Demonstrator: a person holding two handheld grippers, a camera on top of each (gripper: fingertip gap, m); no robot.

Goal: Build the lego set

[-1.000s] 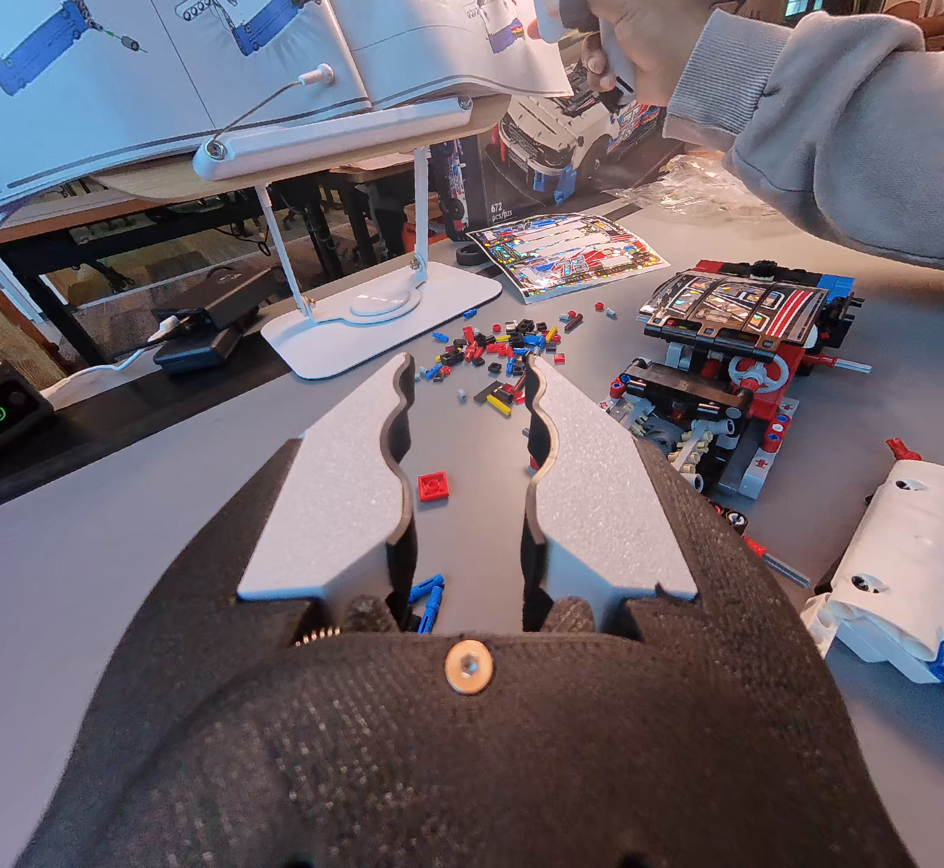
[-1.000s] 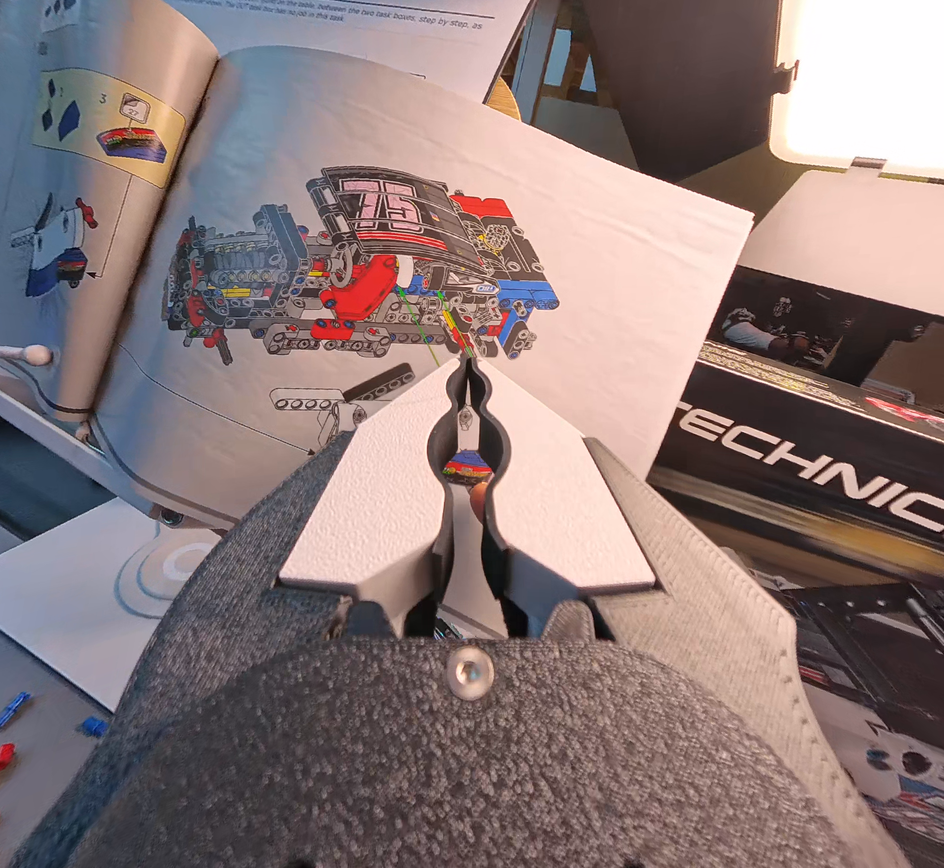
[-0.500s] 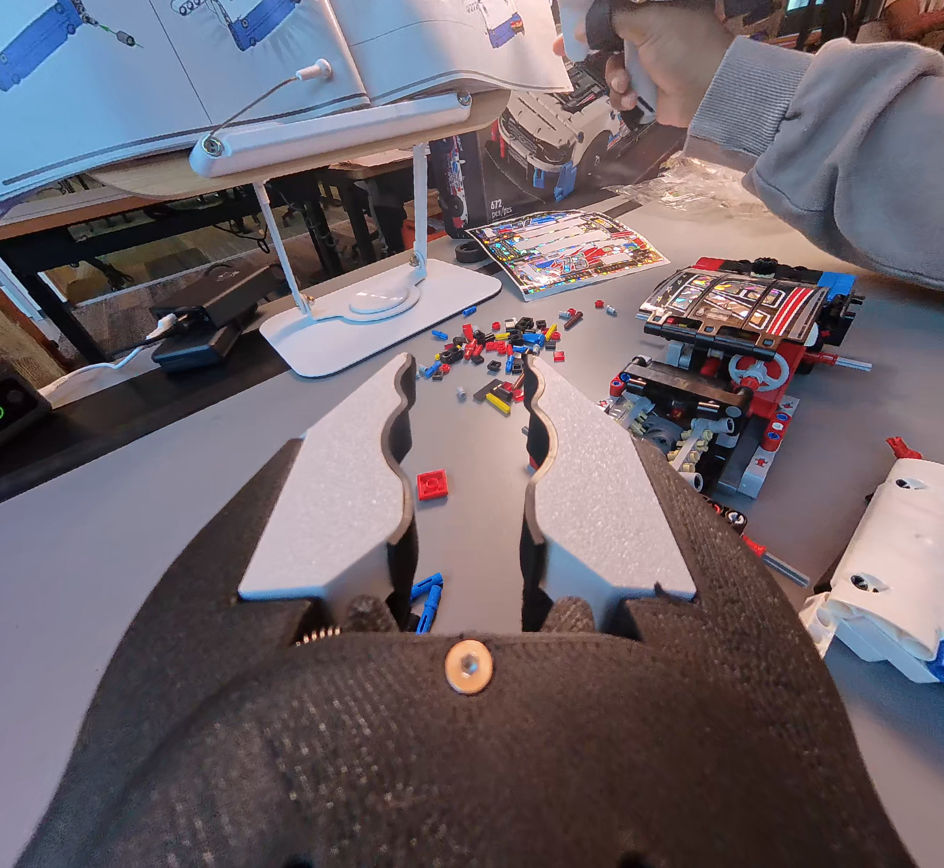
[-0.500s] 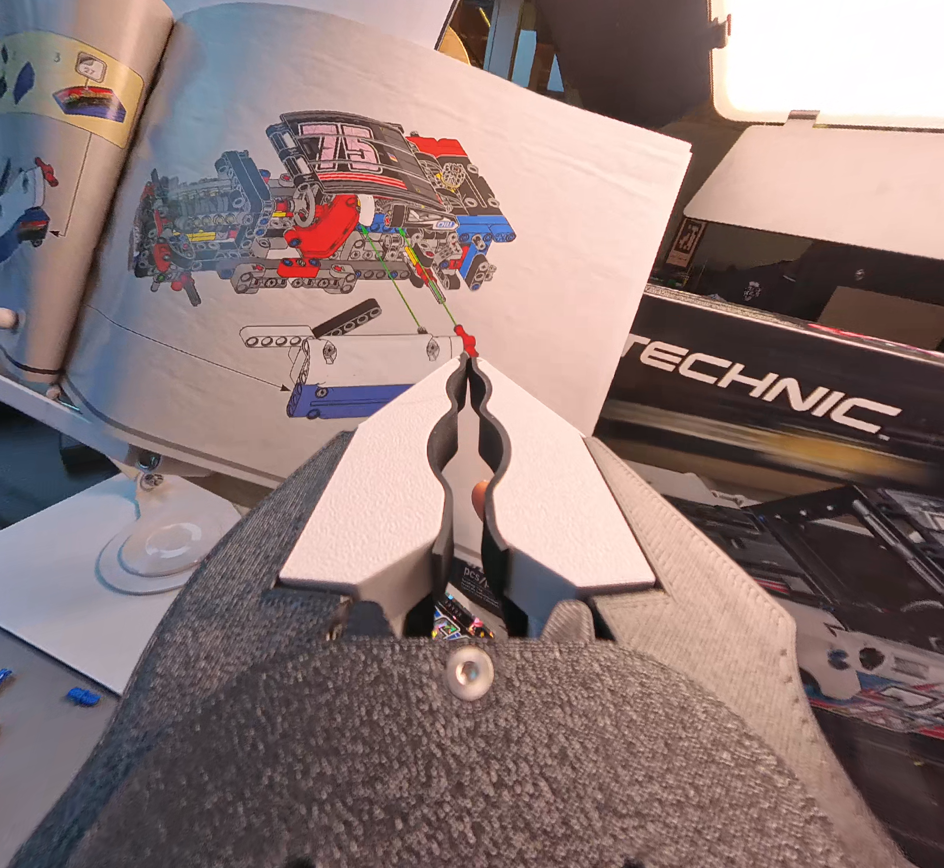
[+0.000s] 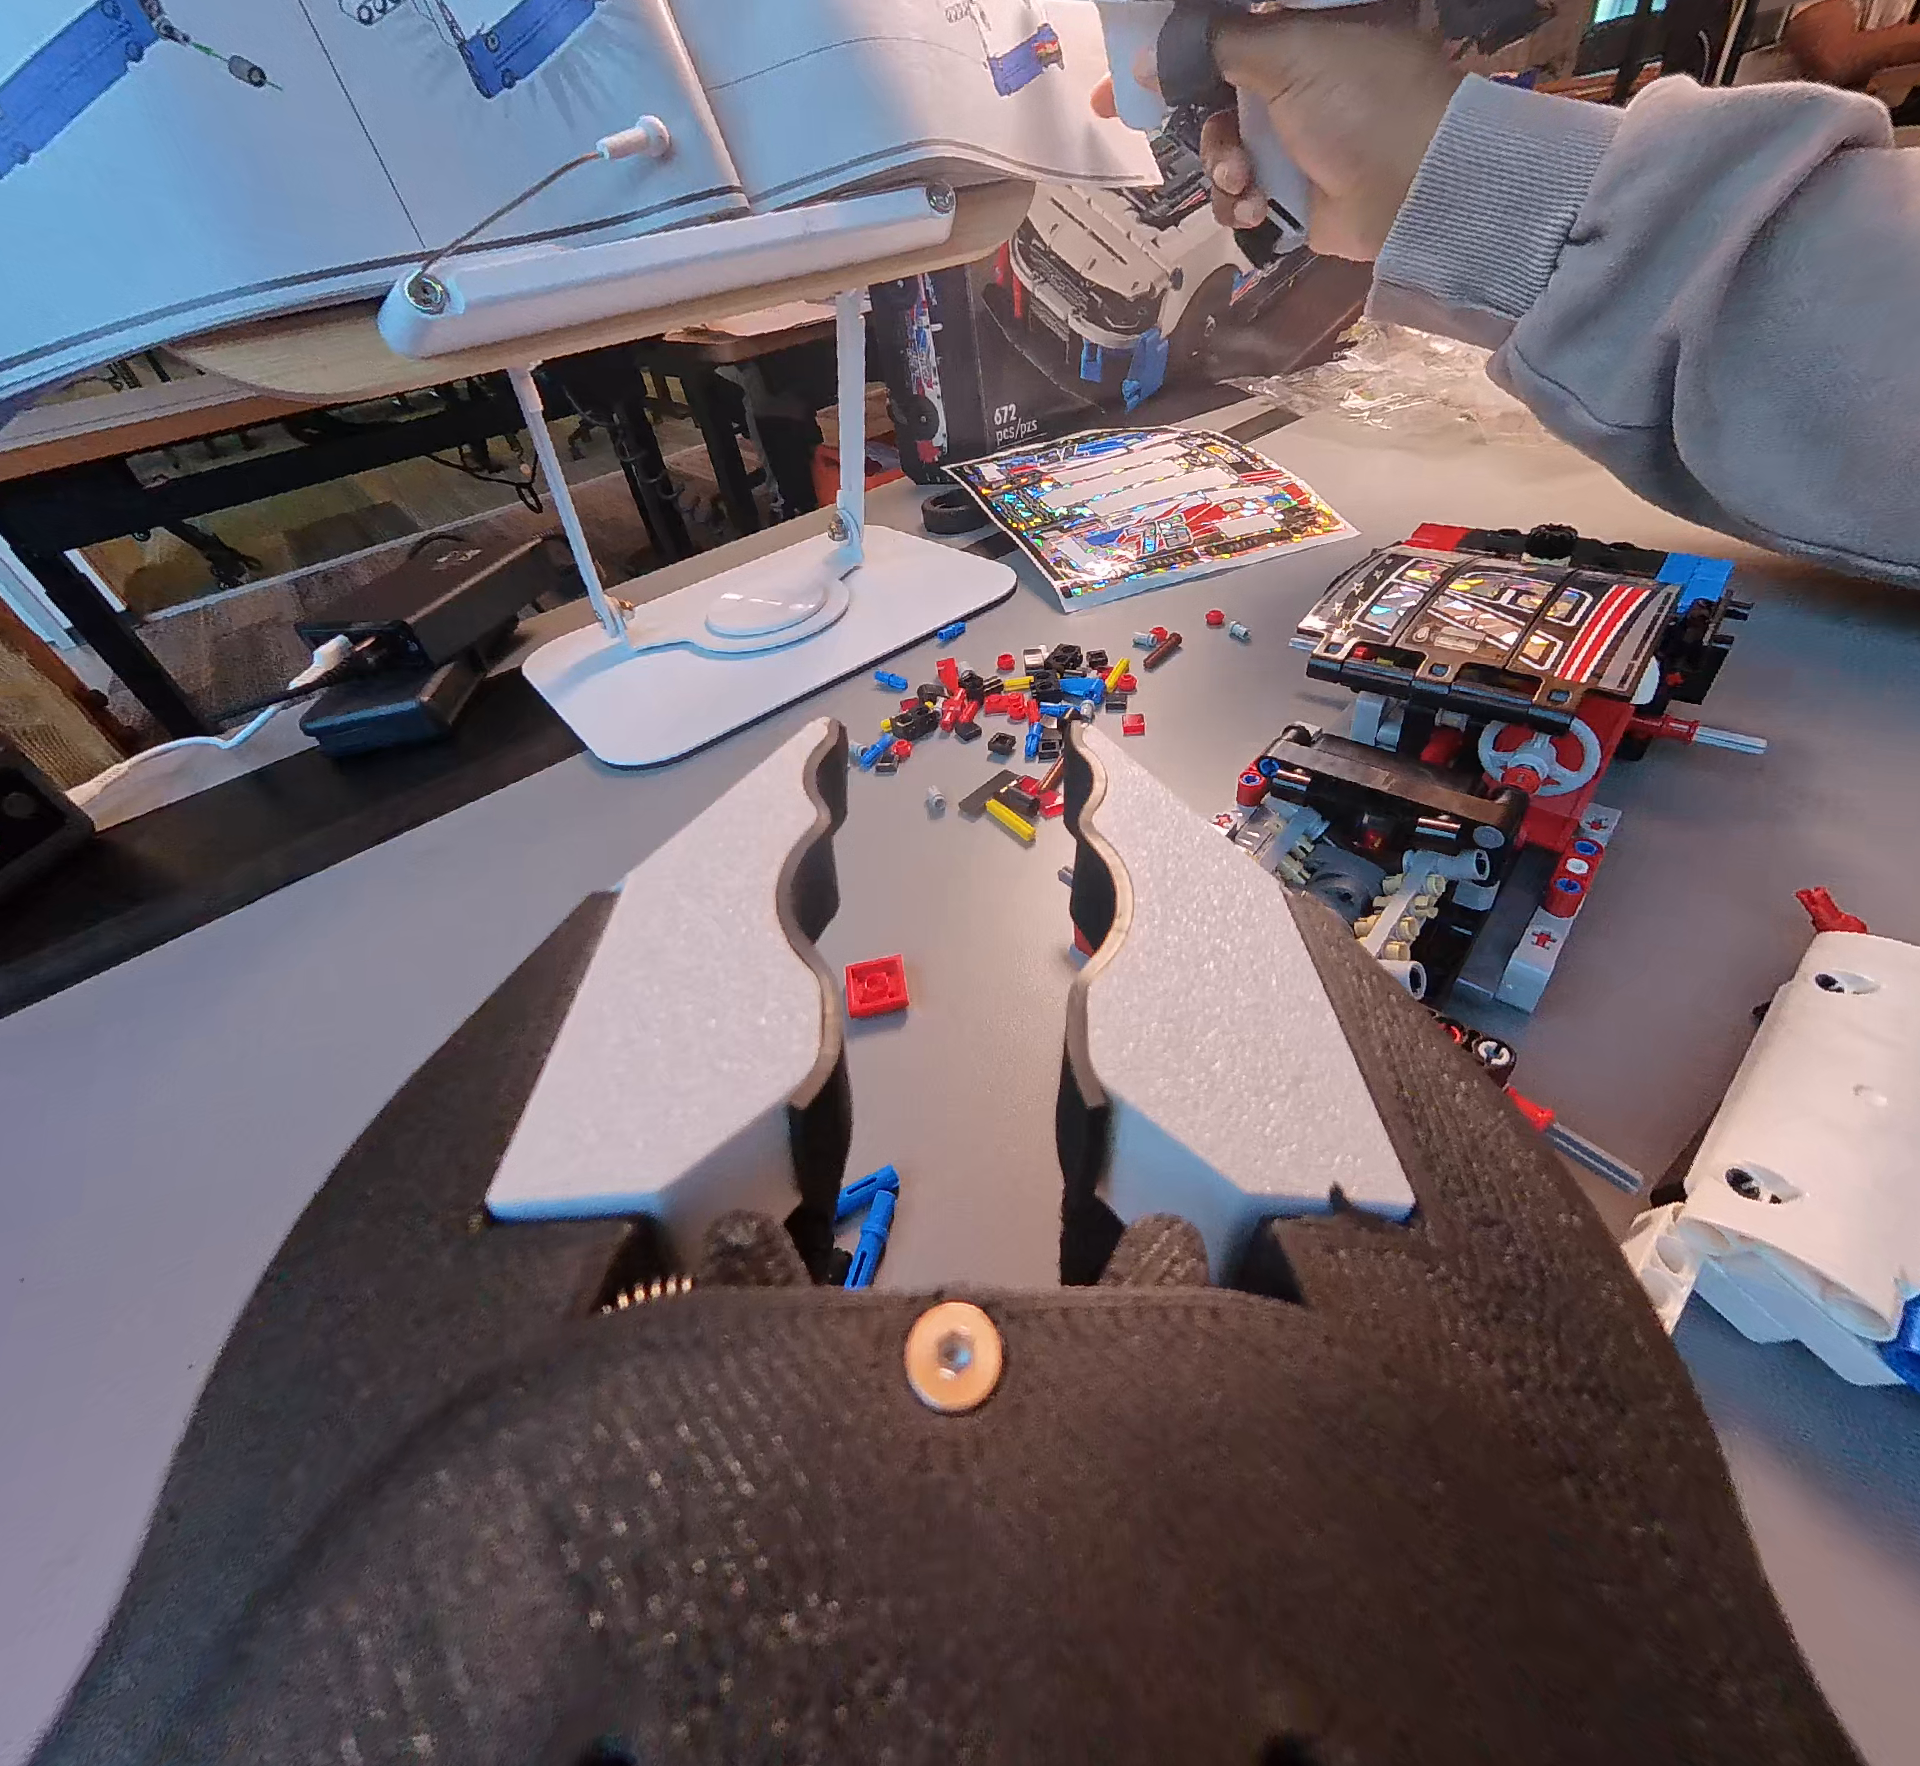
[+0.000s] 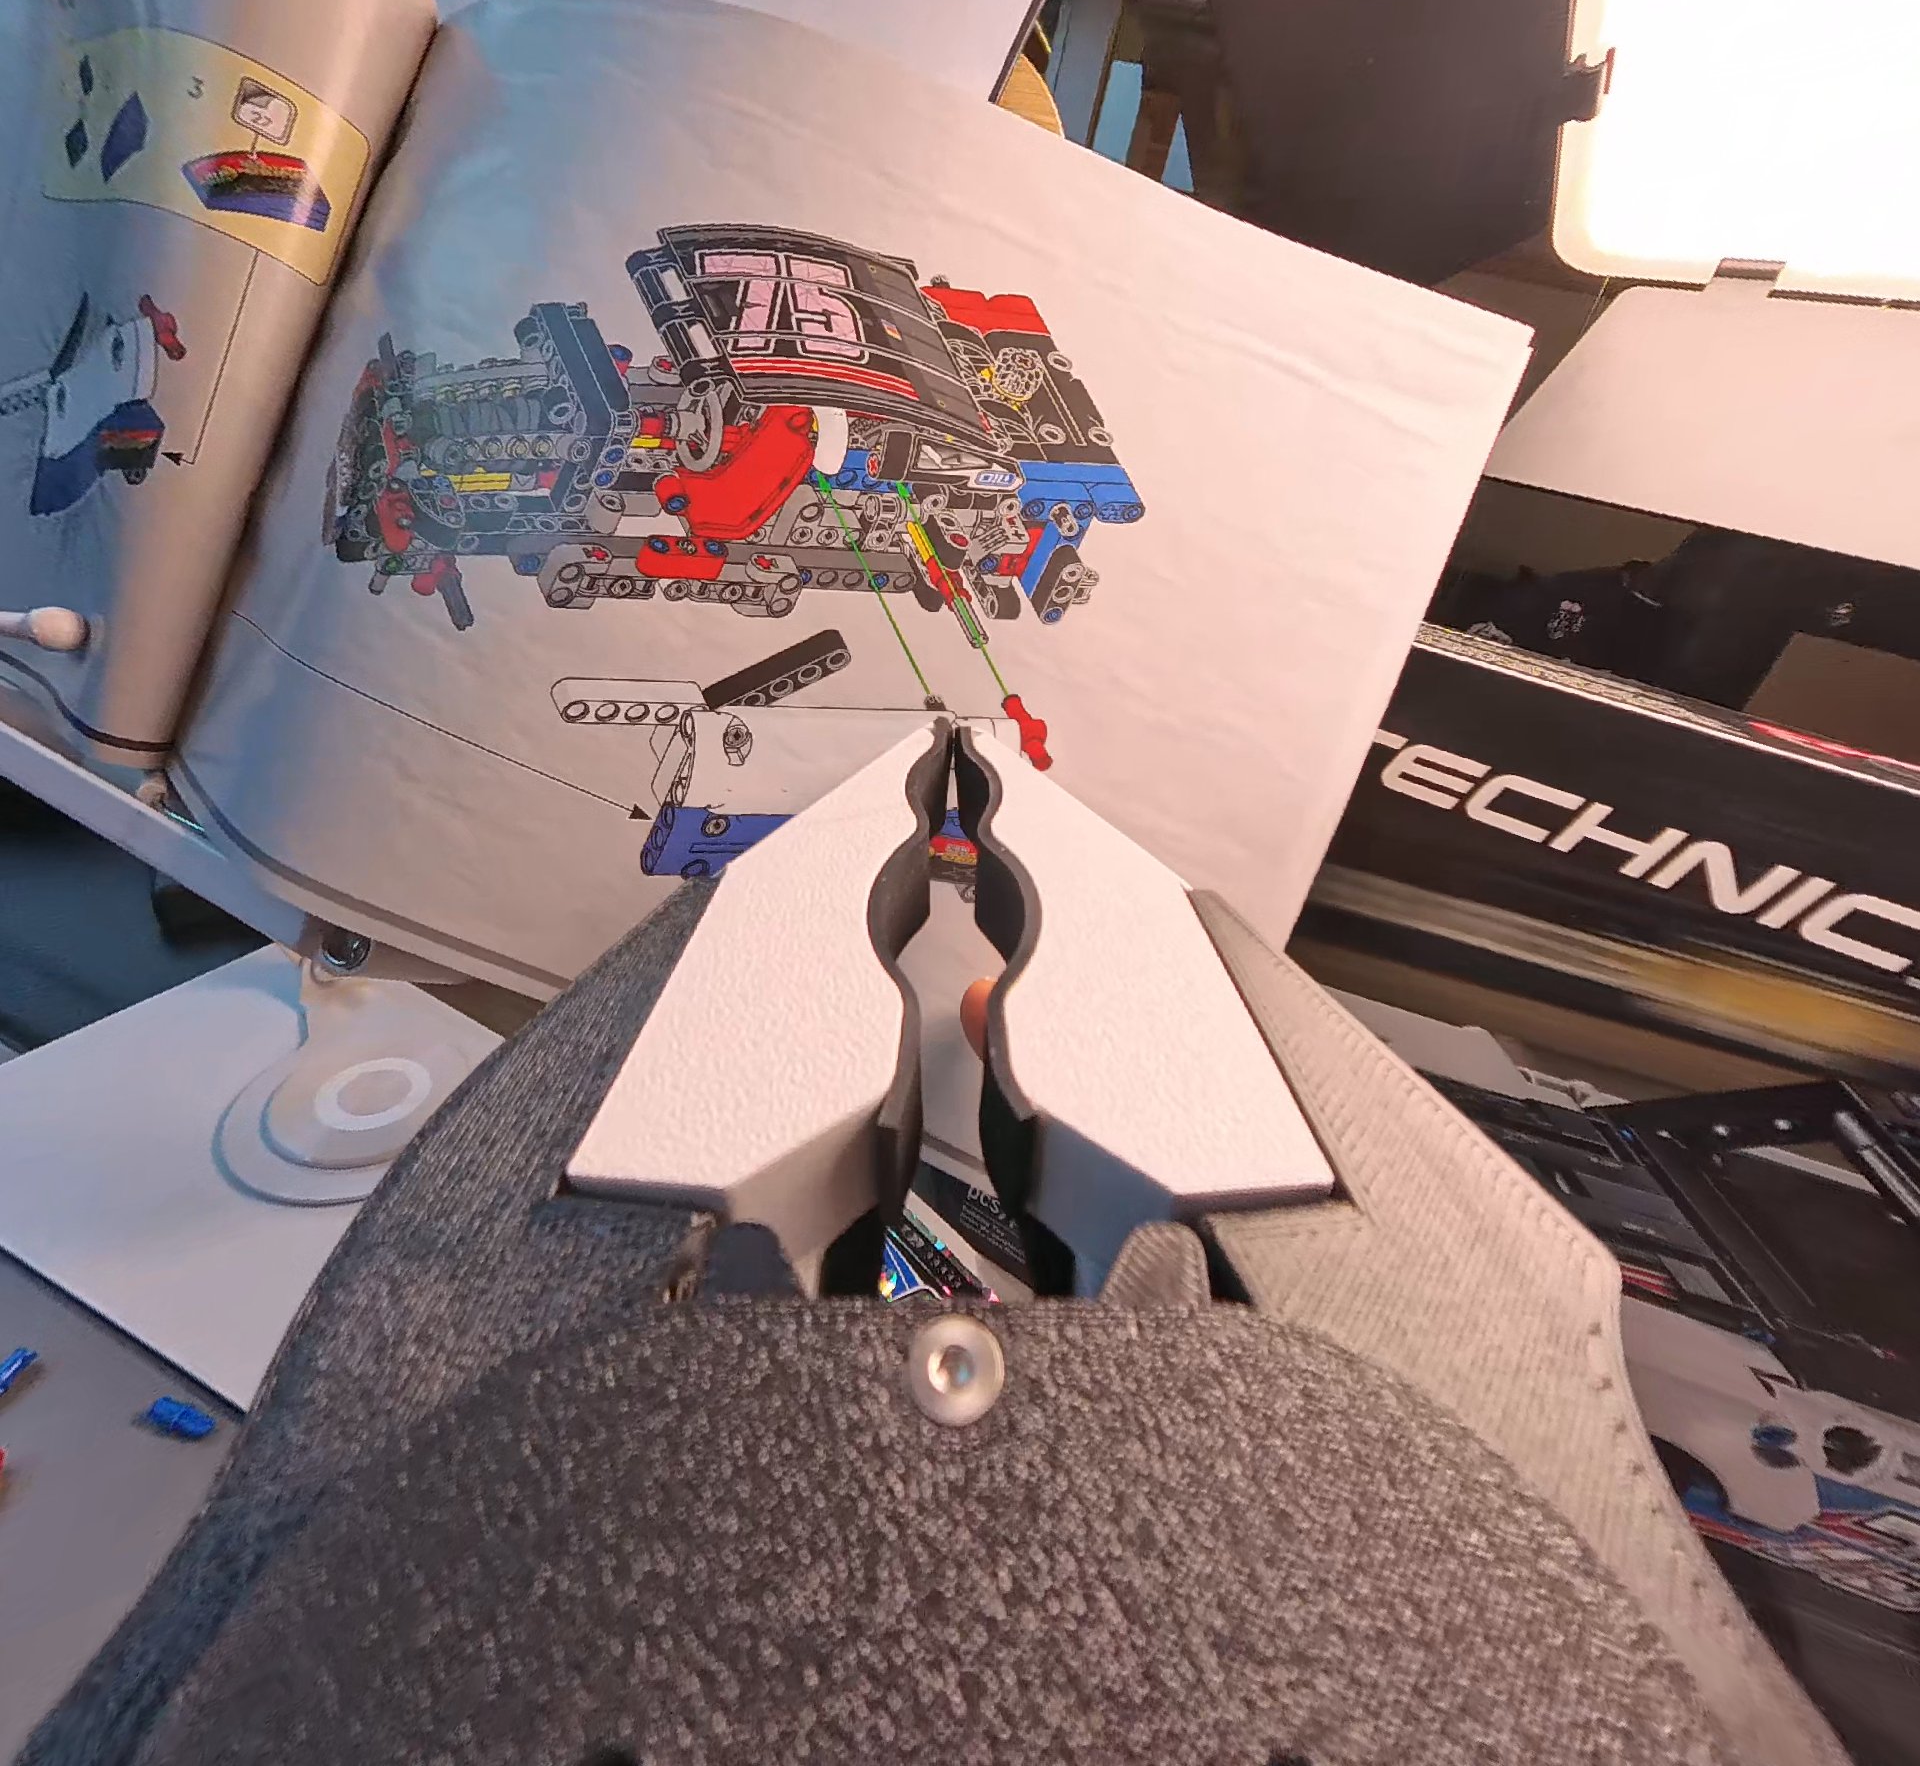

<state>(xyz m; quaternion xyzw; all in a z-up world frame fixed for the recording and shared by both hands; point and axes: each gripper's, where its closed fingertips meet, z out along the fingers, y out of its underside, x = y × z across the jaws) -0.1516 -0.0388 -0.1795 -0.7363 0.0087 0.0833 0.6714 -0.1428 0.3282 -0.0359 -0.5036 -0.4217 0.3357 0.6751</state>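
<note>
While our right gripper (image 6: 951, 740), pinched closed and empty, nears the manual (image 6: 1195, 428), it could crease a page; our left gripper (image 5: 951, 760) hovers wide over loose pieces (image 5: 1023, 698), chassis (image 5: 1455, 760) beside.

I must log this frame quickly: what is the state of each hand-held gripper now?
Left hand-held gripper: open, empty, above the grey table.
Right hand-held gripper: closed, nothing visible between its tips, raised in front of the instruction booklet.
</note>
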